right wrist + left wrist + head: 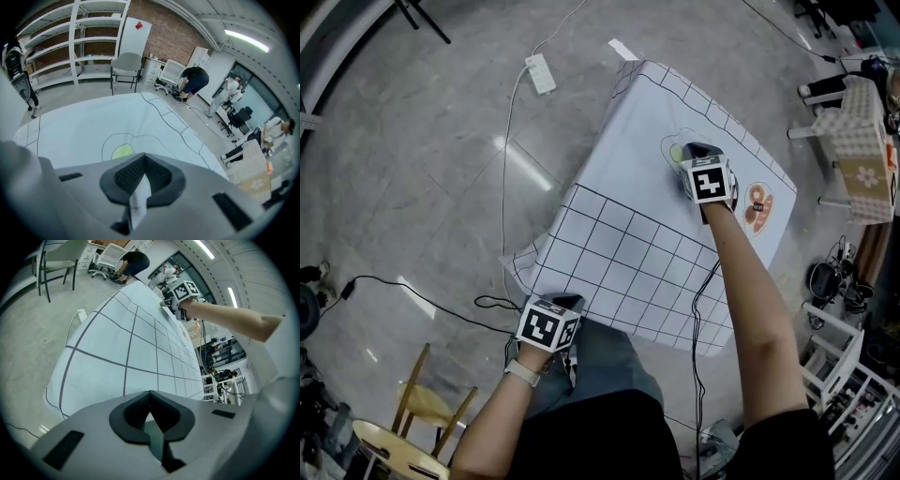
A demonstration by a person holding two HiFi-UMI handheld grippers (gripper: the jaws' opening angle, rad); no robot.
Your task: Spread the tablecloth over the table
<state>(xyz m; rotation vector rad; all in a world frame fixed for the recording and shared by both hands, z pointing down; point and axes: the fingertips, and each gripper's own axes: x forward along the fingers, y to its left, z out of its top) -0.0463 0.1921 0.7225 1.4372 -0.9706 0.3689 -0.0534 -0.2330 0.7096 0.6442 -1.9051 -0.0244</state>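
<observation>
- Right, cloth (628,178) lies draped over the table, which is hidden under it; edges hang toward the floor (412,169).
- Near half shows black grid; far half plain w/ drawn outlines, a green spot (123,151) and an orange print (757,208).
- L gripper (570,302) at the near-left corner, jaws closed, pinching a strip of cloth.
- R gripper (694,152) out mid-cloth, just beside the green spot, jaws closed too, a white fold of cloth nipped between them.
- Power strip (540,73) on the floor beyond the far-left corner; yellow chair (403,431) near-left, well apart.
</observation>
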